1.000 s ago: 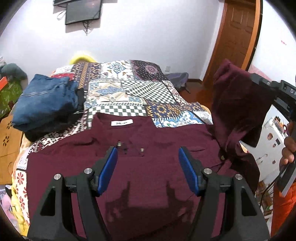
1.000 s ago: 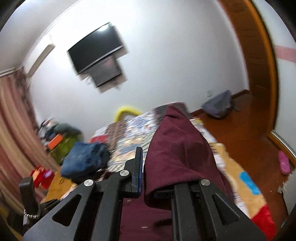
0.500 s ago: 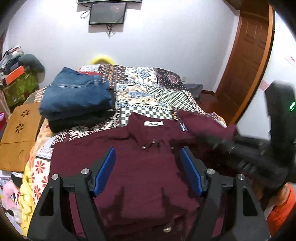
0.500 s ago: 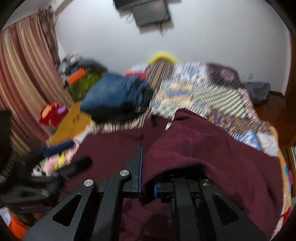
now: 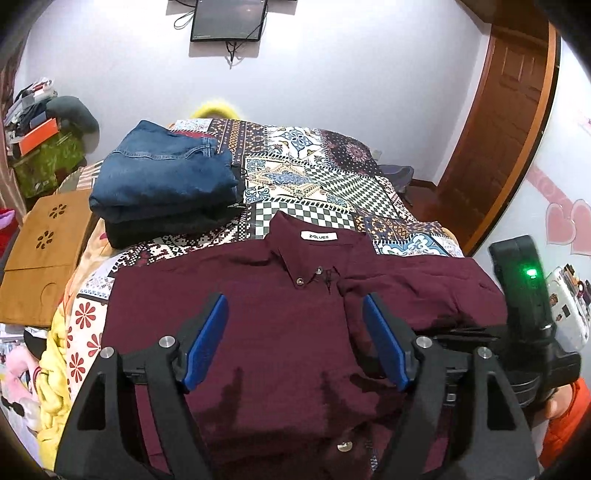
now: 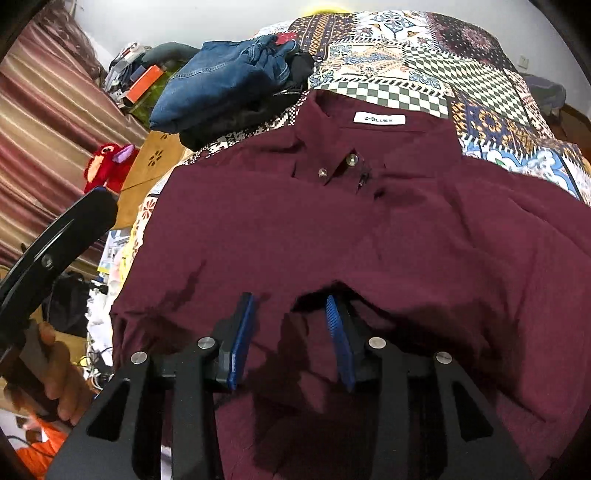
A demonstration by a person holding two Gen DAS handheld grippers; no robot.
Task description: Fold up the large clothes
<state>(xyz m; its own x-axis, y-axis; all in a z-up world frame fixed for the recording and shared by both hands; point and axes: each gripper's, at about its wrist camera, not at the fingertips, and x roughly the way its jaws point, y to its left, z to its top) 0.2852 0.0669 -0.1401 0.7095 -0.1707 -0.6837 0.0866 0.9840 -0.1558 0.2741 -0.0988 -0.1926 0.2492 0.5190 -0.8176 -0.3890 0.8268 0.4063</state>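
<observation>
The maroon shirt (image 5: 280,325) is spread collar-up on the patterned bedspread (image 5: 325,184), its right sleeve folded inward, while the left gripper (image 5: 295,343) and right gripper (image 6: 290,339) are held above it, jaws apart, folded jeans (image 5: 166,173) stacked beyond

A home bedroom: patchwork-covered bed (image 5: 314,177), wall-mounted TV (image 5: 227,18), wooden door (image 5: 506,110).

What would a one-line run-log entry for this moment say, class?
left gripper: open, above maroon shirt | right gripper: open, over shirt | right sleeve: folded across front | folded jeans: beyond the shirt
</observation>
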